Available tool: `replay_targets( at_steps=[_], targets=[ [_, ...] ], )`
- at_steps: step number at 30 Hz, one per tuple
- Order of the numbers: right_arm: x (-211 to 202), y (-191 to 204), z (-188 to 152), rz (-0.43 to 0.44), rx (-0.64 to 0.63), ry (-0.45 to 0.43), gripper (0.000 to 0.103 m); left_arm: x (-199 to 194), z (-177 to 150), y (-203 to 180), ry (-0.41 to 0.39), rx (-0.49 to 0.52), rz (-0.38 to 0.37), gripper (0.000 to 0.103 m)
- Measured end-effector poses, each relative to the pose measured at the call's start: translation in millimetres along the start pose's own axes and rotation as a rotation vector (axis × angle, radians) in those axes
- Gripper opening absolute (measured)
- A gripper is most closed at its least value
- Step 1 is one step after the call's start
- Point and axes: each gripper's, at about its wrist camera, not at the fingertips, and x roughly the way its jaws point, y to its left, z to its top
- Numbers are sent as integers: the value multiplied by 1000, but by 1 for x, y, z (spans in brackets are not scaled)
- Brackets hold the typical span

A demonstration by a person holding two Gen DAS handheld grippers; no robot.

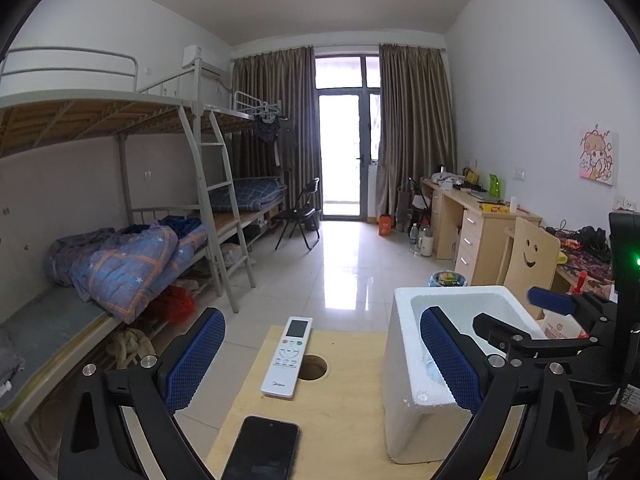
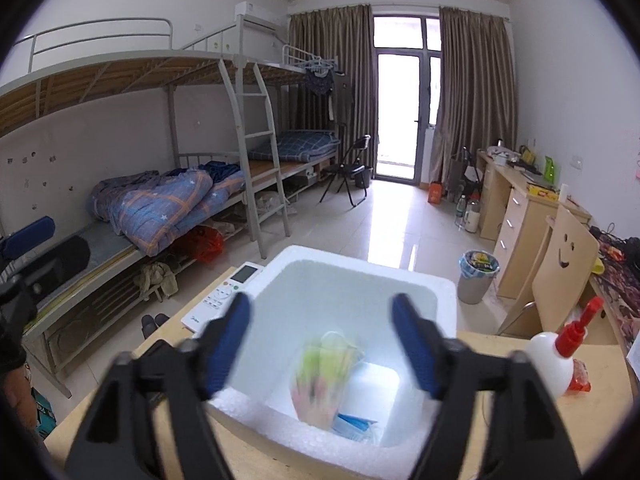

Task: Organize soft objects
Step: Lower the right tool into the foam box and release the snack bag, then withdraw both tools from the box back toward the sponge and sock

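Masks in the foam box (image 2: 352,280) — both grippers spread wide, holding nothing.
The right gripper (image 2: 320,344) is over the box; a blurred green mask (image 2: 324,380) stands long axis upright on a flat blue one (image 2: 354,426); the left gripper (image 1: 320,364) is over the table (image 1: 340,412).

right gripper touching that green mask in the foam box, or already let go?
Apart. Right wrist view: the right gripper has its jaws wide open above the foam box, and the blurred green mask sits between them, clear of both.

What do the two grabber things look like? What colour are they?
Both are black frames with silver bolts. The left gripper has two long fingers faced with blue pads that have a bumpy diamond grid. The right gripper has the same black arms and blue pads, blurred here. No sleeves or cables show on them.
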Motion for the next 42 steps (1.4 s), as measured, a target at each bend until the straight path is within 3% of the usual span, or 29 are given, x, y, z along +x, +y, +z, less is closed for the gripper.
replay_targets(
  at_steps=[5, 17, 28, 42],
  targets=[
    [-1, -2, 1, -5, 15, 0, 102, 0, 0, 3, 4, -13, 3, 99],
    [-15, 2, 4, -18, 6, -16, 103, -10, -1, 3, -4, -8, -3, 99],
    [-78, -4, 2, -68, 55, -113, 103, -50, -1, -7, -43, -1, -58, 99],
    [-157, -10, -24, -105, 62, -196, 103, -123, -9, -43, -121, 67, -129, 99]
  ],
)
